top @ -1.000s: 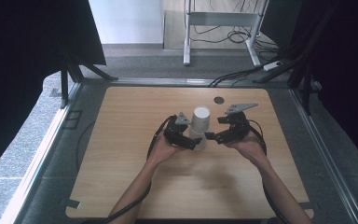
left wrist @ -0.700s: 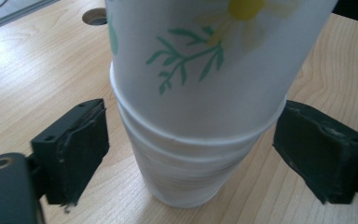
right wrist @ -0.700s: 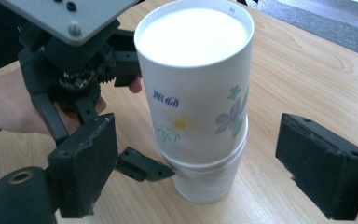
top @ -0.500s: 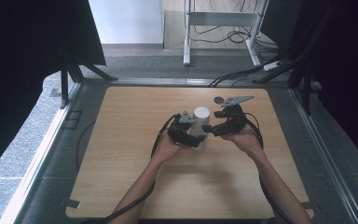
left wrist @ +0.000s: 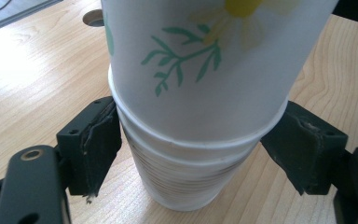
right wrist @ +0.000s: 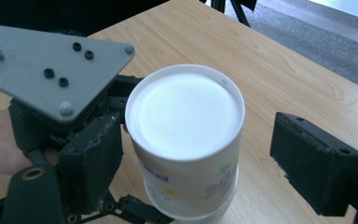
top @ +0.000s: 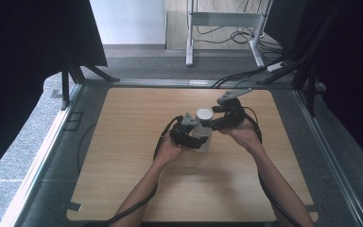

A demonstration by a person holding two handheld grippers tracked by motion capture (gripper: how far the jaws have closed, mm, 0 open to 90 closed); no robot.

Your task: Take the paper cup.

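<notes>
A white paper cup with a green-and-yellow flower print point(left wrist: 205, 70) sits upside down, rim to rim, on a ribbed white cup point(left wrist: 182, 177) that stands on the wooden table point(top: 123, 142). My left gripper point(left wrist: 193, 140) is shut on the pair where they join, one jaw on each side. My right gripper point(right wrist: 196, 158) is open around the upper cup point(right wrist: 186, 121), its left jaw close to the wall and its right jaw well clear. In the high view the cups point(top: 203, 125) stand between the left gripper point(top: 189, 135) and the right gripper point(top: 220, 120), near the table's middle.
A round hole point(left wrist: 93, 17) lies in the tabletop just beyond the cups. The left gripper's grey plate point(right wrist: 51, 56) sits close to the right gripper's left jaw. Black cables point(top: 158, 142) loop from both grippers across the table. Metal rails point(top: 42, 156) frame the table.
The upper cup has gone from tilted to upright over the lower one. Both grippers have edged away from the person, the right one closing in on the cup.
</notes>
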